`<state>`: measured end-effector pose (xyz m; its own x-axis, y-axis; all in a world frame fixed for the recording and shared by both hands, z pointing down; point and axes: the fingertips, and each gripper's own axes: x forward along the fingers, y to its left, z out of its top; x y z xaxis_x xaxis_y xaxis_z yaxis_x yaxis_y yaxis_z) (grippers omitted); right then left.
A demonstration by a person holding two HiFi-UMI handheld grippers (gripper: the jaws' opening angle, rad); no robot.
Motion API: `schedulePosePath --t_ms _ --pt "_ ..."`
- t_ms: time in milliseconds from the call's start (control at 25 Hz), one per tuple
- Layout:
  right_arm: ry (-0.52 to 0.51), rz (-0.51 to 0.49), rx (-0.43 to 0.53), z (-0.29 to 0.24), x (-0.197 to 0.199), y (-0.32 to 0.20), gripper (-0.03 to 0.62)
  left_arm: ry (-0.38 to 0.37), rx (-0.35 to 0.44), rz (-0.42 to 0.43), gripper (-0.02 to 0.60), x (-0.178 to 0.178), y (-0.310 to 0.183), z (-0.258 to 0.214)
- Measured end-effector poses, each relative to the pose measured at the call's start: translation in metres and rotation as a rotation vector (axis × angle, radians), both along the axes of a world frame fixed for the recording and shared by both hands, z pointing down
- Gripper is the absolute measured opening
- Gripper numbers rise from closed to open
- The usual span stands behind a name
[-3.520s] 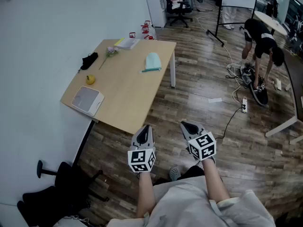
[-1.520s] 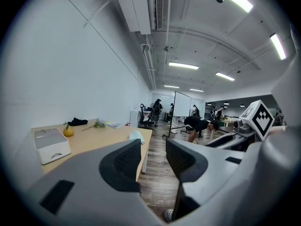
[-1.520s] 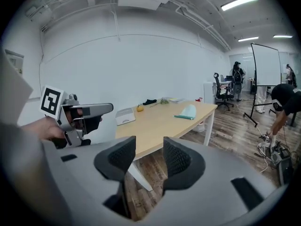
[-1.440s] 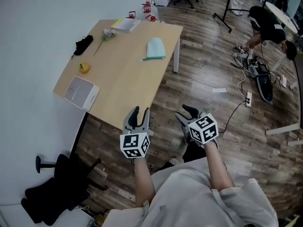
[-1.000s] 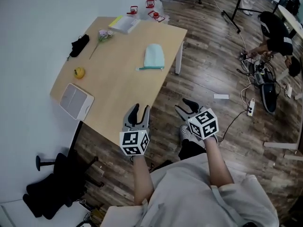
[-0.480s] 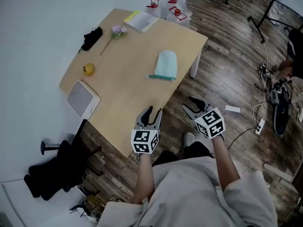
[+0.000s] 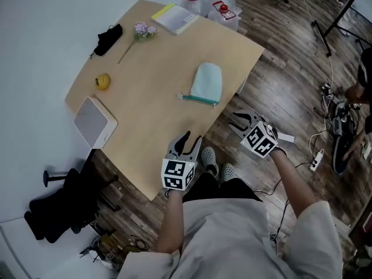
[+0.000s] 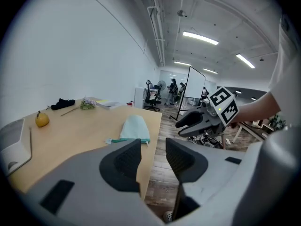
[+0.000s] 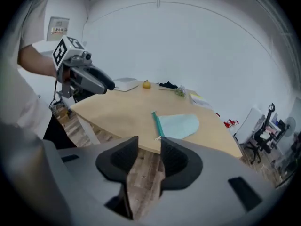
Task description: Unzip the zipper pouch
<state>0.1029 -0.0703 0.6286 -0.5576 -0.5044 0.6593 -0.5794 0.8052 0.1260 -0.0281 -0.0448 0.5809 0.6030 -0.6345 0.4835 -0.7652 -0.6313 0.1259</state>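
Mint-green zipper pouch (image 7: 207,80) lies on the counter (image 7: 145,121), its teal zipper edge (image 7: 197,99) running 9 to 3 on your near side. It sits at 12 o'clock from your left gripper (image 7: 190,138) and 10 o'clock from the nearer right gripper (image 7: 236,121). Left fingers stand apart and empty; right fingers are closing on nothing.

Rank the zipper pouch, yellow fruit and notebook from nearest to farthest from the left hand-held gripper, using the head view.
1. Zipper pouch, just ahead, by the near edge of the table.
2. Yellow fruit, across the table, on the wall side.
3. Notebook, at the far end.
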Motion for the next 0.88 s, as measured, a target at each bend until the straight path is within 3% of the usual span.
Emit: schedulePosePath --t_ms 200,320,560,720,880 --pt "0.174 -0.148 0.054 0.025 -0.008 -0.034 0.147 0.012 -0.048 0.067 0.17 0.008 -0.035 0.024" --pt "0.306 -0.274 0.093 0.045 -0.011 -0.052 0.092 0.01 -0.068 0.149 0.17 0.021 -0.054 0.035" --pt "0.511 -0.464 0.131 0.077 -0.016 -0.091 0.123 0.028 -0.115 0.247 0.17 0.037 -0.075 0.057" --pt "0.629 -0.616 0.196 0.092 -0.025 -0.104 0.13 0.02 -0.156 0.268 0.17 0.04 -0.087 0.074" --pt "0.709 -0.788 0.244 0.11 -0.033 -0.103 0.152 0.024 -0.194 0.212 0.17 0.028 -0.1 0.085"
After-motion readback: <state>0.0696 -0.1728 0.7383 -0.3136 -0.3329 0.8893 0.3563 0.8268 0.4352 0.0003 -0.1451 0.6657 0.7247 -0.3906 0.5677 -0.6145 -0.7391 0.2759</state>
